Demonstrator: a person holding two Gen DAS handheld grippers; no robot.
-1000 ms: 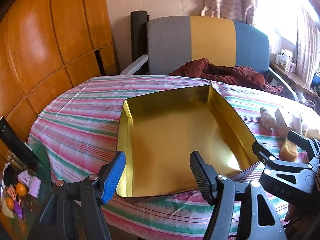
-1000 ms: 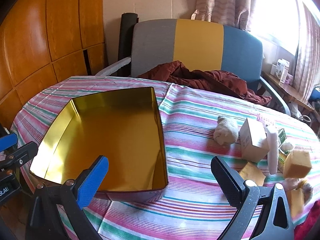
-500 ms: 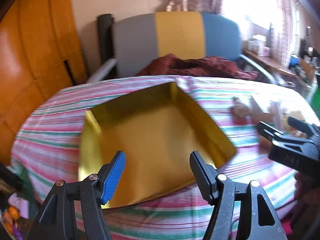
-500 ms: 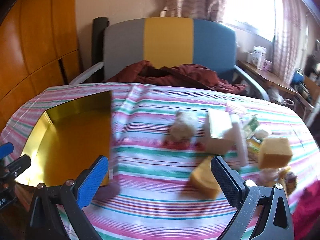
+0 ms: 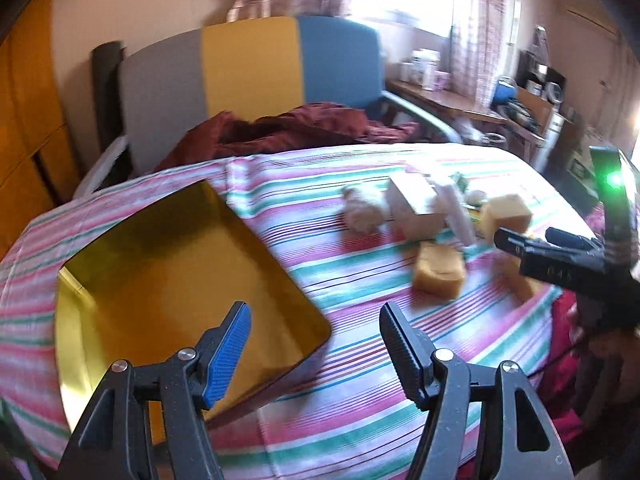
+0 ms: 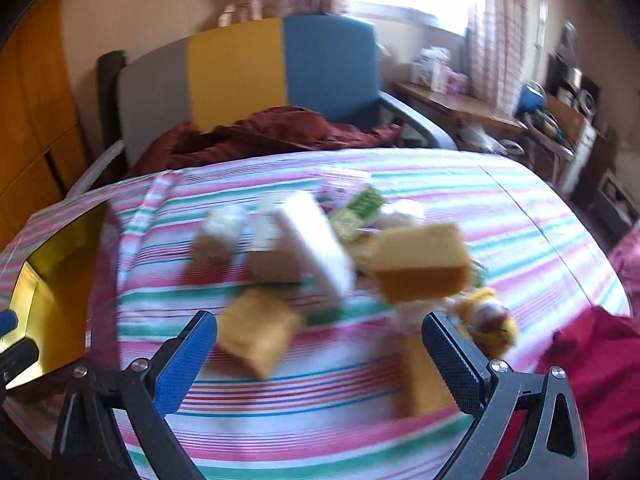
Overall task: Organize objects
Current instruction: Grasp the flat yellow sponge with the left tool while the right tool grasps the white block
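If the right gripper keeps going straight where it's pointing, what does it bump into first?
Probably the yellow sponge block lying on the striped tablecloth, just ahead of the open right gripper and nearer its left finger. The picture is blurred, so depth is uncertain.

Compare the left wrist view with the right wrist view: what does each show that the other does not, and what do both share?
Only the left wrist view shows the whole gold tray, empty, and the right tongs seen from the side. Only the right wrist view shows the green-labelled packet clearly and a small yellow toy. Both show the striped tablecloth, the white box, the sponge blocks and the chair.
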